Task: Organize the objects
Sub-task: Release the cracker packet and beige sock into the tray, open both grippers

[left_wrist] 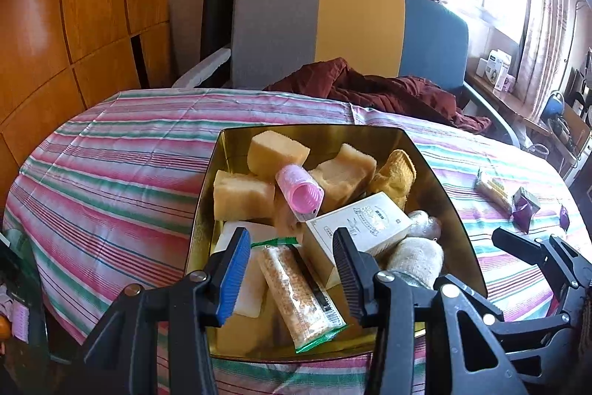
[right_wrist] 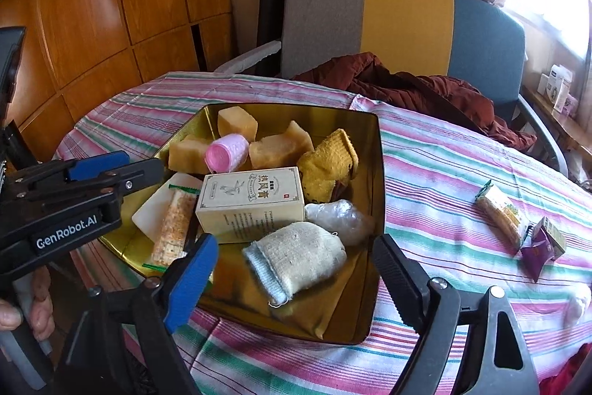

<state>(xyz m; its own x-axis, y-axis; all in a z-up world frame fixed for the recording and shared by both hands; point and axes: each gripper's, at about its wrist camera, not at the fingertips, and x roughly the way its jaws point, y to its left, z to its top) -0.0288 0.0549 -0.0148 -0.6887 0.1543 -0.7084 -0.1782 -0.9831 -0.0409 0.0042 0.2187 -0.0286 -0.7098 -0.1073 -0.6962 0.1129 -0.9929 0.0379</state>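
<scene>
my left gripper [left_wrist: 290,271] hangs low in the left wrist frame over the near end of the gold tin [left_wrist: 436,169], its jaws partly apart with nothing pressed between them; the green-edged snack bar [left_wrist: 296,295] lies below the gap. my right gripper [right_wrist: 292,278] stands wide apart at the bottom of the right wrist frame, and the rolled grey sock [right_wrist: 296,256] lies loose in the tin between its fingers, touched by neither. behind the sock sit the cream box [right_wrist: 251,202], the pink roller [right_wrist: 227,152] and yellow sponges [right_wrist: 236,123]. right of the tin, on the striped cloth [right_wrist: 444,150], lie another snack packet [right_wrist: 499,213] and a purple packet [right_wrist: 536,248].
</scene>
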